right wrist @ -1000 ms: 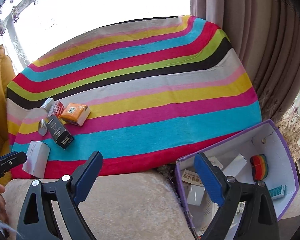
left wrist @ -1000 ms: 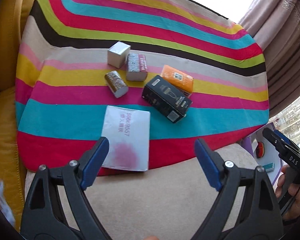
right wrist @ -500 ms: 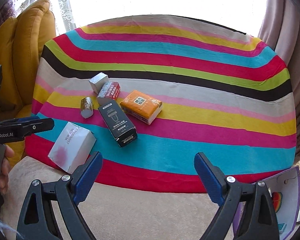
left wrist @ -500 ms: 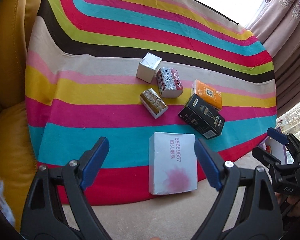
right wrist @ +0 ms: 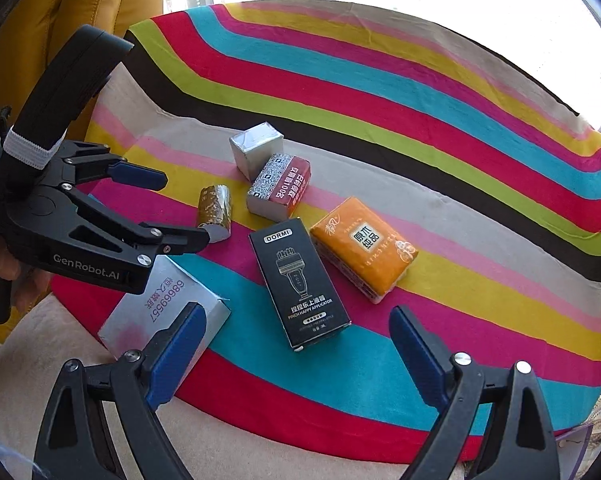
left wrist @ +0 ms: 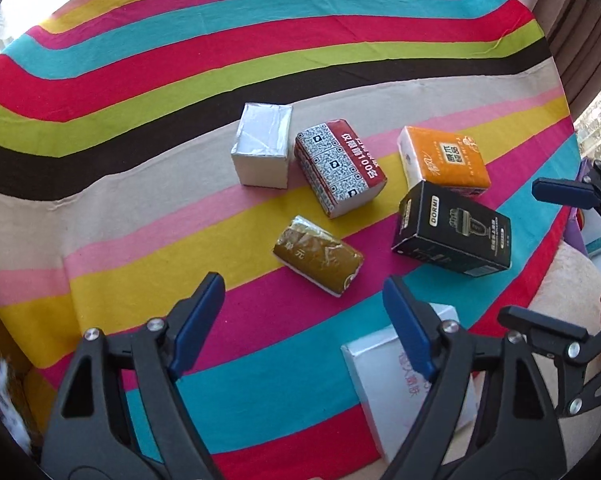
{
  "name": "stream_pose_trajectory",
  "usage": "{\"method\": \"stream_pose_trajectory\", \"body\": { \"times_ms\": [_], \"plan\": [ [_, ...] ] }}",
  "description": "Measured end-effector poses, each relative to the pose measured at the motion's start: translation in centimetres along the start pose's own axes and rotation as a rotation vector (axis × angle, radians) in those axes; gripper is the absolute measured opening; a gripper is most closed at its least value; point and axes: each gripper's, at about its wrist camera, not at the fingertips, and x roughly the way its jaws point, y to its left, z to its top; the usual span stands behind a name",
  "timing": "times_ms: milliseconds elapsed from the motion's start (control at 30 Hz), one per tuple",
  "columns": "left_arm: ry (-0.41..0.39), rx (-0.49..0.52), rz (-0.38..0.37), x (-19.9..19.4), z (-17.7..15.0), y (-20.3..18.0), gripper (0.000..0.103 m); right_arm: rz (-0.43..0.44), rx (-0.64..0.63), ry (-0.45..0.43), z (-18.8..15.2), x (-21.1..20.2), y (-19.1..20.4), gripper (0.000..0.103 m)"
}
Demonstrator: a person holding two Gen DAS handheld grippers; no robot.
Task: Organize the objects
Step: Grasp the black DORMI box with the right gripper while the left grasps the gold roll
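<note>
Both grippers hover over the striped cloth (left wrist: 180,152) with six packages scattered across it. The left gripper (left wrist: 300,320) has its blue-padded fingers spread wide, nothing between them, poised just short of the gold foil pack (left wrist: 318,256), which lies tilted on the yellow and magenta stripes. Beyond it sits the red QR-code pack (left wrist: 340,166), almost touching the silver foil cube (left wrist: 262,144) at its left. Over to the right, the black DORMI box (left wrist: 454,232) lies flat, its far corner against the orange tissue pack (left wrist: 442,160). The white box (left wrist: 404,380) with pink print rests near the cloth's close edge, partly hidden behind the left gripper's right finger.

From the right wrist view, the right gripper (right wrist: 296,344) is released too, fingers wide apart, hanging just short of the black DORMI box's near end (the white box peeks out behind its left finger). A yellow armchair (right wrist: 80,8) stands at the far left, curtains (left wrist: 572,32) off to the right.
</note>
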Motion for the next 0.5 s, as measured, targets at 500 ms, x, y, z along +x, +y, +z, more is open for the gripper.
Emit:
{"method": "stream_pose_trajectory", "body": {
  "times_ms": [500],
  "plan": [
    [-0.047,0.173,-0.125,1.1,0.7,0.1,0.052,-0.016,-0.045,0.140,1.8,5.6,0.4,0.057]
  ]
}}
